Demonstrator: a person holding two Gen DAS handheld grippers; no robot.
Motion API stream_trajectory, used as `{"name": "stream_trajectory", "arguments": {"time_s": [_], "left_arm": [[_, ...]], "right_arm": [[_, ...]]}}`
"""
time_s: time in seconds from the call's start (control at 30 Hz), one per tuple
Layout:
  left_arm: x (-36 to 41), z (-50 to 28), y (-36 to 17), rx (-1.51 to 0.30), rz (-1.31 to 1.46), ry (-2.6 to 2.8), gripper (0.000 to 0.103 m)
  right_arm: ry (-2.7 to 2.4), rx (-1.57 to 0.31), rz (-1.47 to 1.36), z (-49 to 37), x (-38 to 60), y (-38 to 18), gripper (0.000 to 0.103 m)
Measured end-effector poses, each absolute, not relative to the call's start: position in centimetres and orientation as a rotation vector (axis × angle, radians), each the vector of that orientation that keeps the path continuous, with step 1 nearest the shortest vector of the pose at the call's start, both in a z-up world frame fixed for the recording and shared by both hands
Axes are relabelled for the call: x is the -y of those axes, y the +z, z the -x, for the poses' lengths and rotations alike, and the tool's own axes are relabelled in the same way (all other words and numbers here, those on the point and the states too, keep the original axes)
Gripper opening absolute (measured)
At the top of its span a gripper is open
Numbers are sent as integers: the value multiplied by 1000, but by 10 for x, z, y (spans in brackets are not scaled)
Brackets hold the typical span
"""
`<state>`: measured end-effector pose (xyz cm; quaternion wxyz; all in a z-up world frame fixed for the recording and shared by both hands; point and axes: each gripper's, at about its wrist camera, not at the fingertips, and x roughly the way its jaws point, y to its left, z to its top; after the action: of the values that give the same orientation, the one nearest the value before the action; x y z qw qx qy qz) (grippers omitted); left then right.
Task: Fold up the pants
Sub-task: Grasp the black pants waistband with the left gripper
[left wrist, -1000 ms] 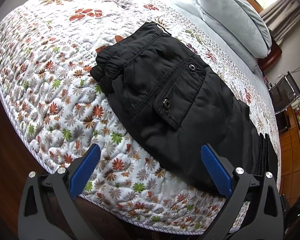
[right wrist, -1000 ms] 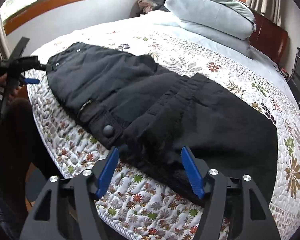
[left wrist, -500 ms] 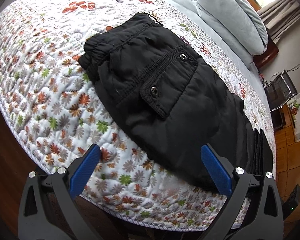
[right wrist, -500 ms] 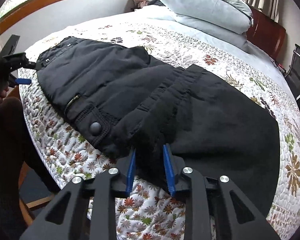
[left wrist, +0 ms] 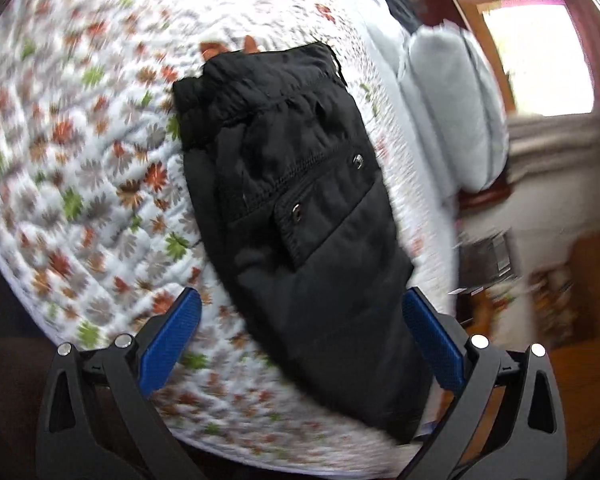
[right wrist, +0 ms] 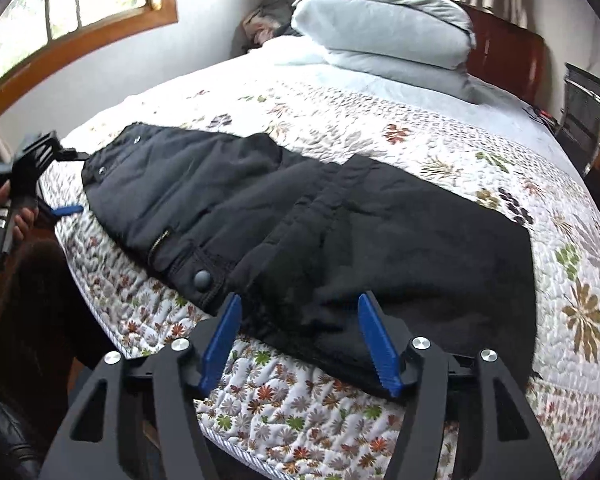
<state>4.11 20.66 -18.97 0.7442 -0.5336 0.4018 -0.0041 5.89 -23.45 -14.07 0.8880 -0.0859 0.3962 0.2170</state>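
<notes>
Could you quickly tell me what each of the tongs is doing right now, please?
Left tongs: open, holding nothing, over the black padded pants.
Right tongs: open, holding nothing, at the pants' near edge.

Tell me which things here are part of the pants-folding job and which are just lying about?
Part of the job: black pants, left gripper, right gripper, both with jaws open.
Just there: floral quilt, grey pillows, clothes heap, chair.

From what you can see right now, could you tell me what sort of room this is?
Almost certainly a bedroom at home. The black pants lie on a bed with a floral quilt, stacked pillows rest against a wooden headboard, and a wood-framed window is on the wall.
</notes>
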Motion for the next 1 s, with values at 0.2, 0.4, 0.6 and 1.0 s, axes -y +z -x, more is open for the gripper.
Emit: {"name": "stream_trajectory", "arguments": {"time_s": [0.2,0.4,0.6,1.0], "left_arm": [[-214,-35,-208,-803,1381,-53,100],[-219,-32,-220,-784,1426,-57,100],[-217,-42,-210,-786,1337,-77,100],[-214,-55,-213,-781,1319,-62,95]], "right_arm": [[401,-834,163,-61,248,-141,63],[387,-845,158,-63,251,-145,63],[374,-853,155,-66,255,-145,67],[354,-863,156,-72,257,-145,70]]}}
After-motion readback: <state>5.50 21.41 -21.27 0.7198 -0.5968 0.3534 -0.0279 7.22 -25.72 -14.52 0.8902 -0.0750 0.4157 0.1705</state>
